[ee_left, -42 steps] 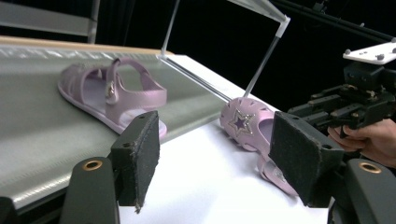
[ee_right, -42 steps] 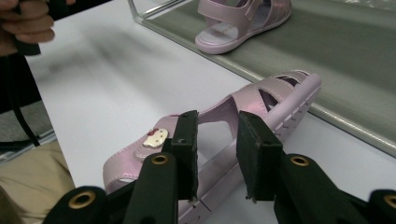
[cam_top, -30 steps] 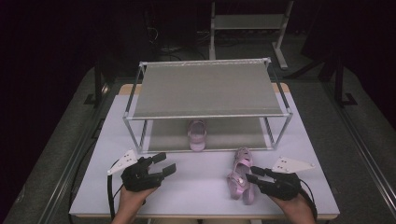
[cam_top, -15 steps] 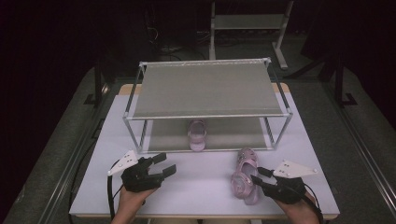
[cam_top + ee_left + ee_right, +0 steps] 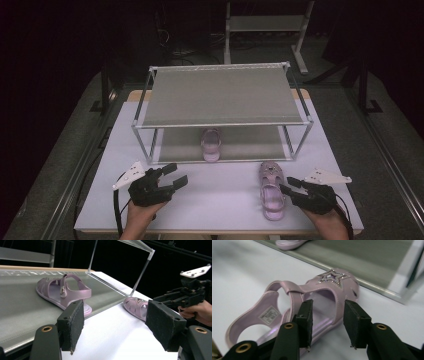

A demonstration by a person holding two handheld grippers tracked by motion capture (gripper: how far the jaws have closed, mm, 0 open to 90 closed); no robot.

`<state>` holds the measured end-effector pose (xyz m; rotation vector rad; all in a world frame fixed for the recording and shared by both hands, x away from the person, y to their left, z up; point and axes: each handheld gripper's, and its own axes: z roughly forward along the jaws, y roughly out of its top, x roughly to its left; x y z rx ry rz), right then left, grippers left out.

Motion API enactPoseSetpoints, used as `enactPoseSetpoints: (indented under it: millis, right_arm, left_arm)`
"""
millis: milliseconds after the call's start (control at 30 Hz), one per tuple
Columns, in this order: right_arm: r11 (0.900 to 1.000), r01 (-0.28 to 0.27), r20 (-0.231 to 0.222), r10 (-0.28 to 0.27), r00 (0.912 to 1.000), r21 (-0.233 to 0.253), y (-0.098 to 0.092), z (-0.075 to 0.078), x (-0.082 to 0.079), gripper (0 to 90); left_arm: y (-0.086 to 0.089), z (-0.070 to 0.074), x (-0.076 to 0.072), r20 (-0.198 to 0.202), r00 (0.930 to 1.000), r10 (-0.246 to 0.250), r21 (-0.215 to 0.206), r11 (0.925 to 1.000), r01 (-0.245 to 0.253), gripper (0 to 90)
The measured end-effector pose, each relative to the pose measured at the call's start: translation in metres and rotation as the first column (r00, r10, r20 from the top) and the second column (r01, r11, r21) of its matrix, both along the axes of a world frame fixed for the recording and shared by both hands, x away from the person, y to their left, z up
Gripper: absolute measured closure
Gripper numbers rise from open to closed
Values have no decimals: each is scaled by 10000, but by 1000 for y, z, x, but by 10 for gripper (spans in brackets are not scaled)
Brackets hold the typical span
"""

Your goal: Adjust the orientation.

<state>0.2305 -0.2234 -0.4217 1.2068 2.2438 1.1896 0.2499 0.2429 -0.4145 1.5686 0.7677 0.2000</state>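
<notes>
Two pink plastic sandals: one (image 5: pixel 211 144) on the grey metal-framed rack's (image 5: pixel 222 125) lower shelf, one (image 5: pixel 271 188) on the white table (image 5: pixel 225 195) beside the right gripper (image 5: pixel 291 185). Both grippers – jaws apart, left gripper (image 5: pixel 175 176) empty.

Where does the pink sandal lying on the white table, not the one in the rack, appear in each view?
High view: sandal on the table, lower right, by the right gripper.
Left gripper view: its toe, centre right.
Right gripper view: centre, behind the jaws.
Shared landmark: the sandal on the rack shelf.
</notes>
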Motion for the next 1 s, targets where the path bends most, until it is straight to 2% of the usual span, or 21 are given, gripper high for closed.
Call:
enactPoseSetpoints:
  millis: [100, 333, 567, 667, 767, 1000]
  right_arm:
    - [9996, 195, -131, -193, 9997, 200, -6, -2, 2, 551]
    - [9966, 518, 76, -524, 9986, 640, -10, -1, -2, 499]
    - [9939, 500, 42, -506, 9987, 982, -15, 1, -5, 470]
    - [9882, 586, -54, -584, 9983, 1418, -19, 4, -9, 471]
    - [9806, 712, 33, -731, 9973, 1824, -21, 7, -15, 477]
    - [9739, 564, 26, -584, 9983, 2197, -18, 9, -29, 469]
  left_arm:
    - [0, -1, 0, -61, 10000, -27, 13, 10000, 27, 309]
    - [-1, -2, 1, -90, 9999, -63, -6, 10000, 63, 309]
    - [2, -1, -1, -2, 10000, 50, -10, 10000, -50, 309]
    - [2, 0, -1, 50, 9999, 107, -63, 9999, -106, 309]
    - [2, -1, 0, 11, 9999, 117, -26, 9999, -117, 309]
    - [1, -2, 1, 13, 10000, 57, 55, 10000, -57, 309]
